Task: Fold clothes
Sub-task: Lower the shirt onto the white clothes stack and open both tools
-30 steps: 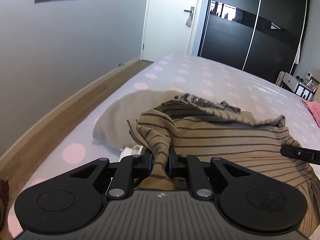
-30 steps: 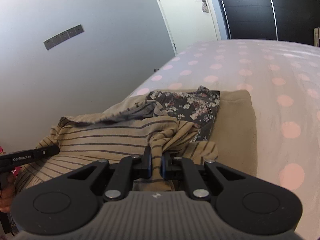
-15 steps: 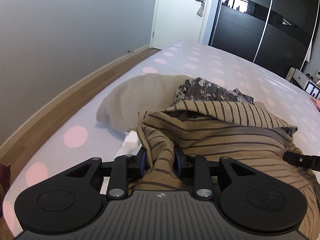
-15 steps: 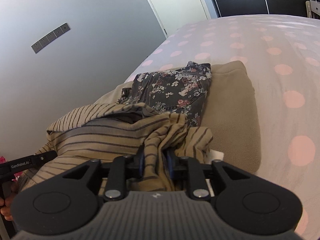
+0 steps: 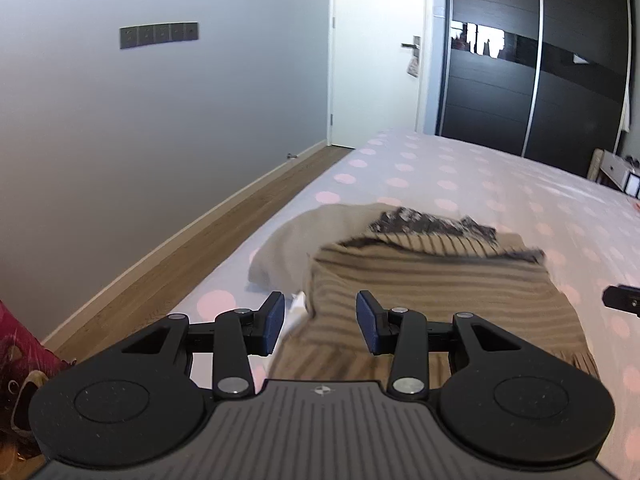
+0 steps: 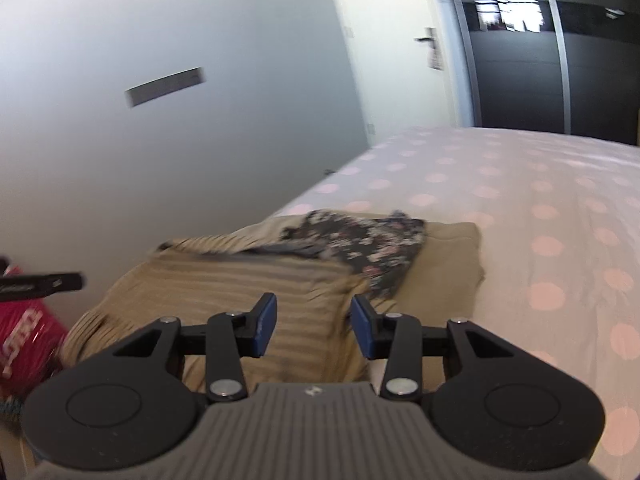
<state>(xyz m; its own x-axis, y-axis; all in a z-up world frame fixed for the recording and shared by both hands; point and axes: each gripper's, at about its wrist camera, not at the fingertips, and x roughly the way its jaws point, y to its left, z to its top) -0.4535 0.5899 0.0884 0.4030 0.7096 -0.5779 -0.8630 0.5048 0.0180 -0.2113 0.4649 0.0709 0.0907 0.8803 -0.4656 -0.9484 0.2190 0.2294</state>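
trouble could come from the loose fold: the tan striped knit garment (image 5: pixel 432 280) lies on the polka-dot bed (image 5: pixel 500 184) overlapping the dark floral garment (image 6: pixel 360 240), and could slump. left claw (image 5: pixel 320 318) and right claw (image 6: pixel 314 324), jaws just opened, are released with nothing pinched.

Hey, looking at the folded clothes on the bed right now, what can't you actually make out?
- Striped top: near edge hidden behind the left tongs in the left wrist view; stripes smeared by motion blur.
- Floral garment: partly tucked under the striped top, so its type is unclear.
- Beige garment: mostly covered by both.
- Pink item: cut off by the right wrist view's left edge.
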